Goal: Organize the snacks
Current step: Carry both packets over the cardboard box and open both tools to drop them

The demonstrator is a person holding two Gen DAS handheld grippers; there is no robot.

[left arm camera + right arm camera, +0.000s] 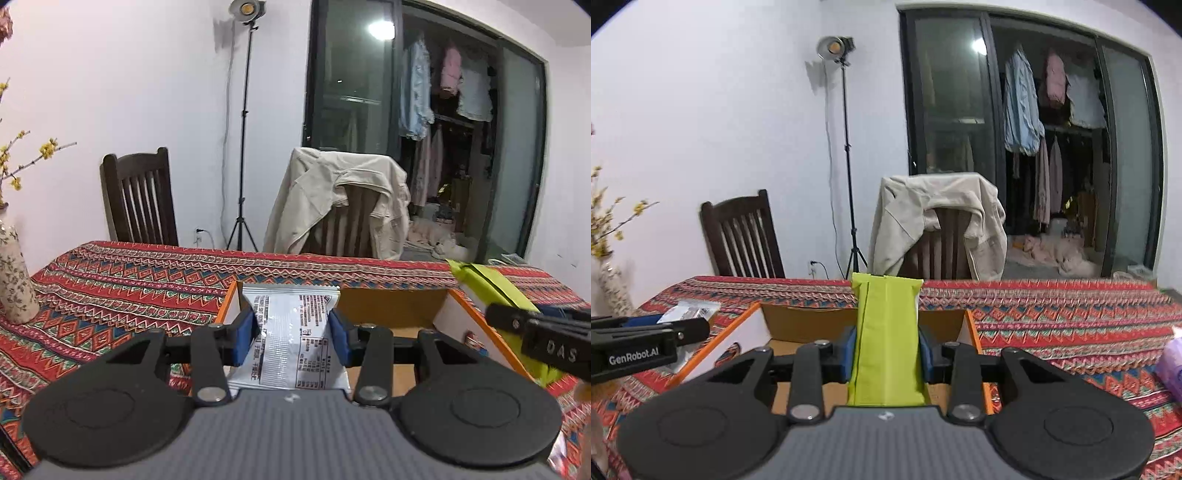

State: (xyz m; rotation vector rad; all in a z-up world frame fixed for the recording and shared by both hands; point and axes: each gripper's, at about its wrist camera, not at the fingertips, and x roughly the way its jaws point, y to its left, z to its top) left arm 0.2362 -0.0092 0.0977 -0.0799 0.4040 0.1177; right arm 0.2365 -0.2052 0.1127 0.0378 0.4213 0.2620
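Observation:
My left gripper is shut on a white snack packet with printed text, its blue pads pinching the packet's waist. It hangs over the near left part of an open cardboard box with orange edges. My right gripper is shut on a lime-green snack packet, held above the same cardboard box. From the left wrist view the right gripper shows at the right with the green packet. From the right wrist view the left gripper shows at the left with the white packet.
A patterned red tablecloth covers the table. A floral vase with yellow blossoms stands at the left. A purple pack lies at the right. Behind the table are a dark wooden chair, a jacket-draped chair and a light stand.

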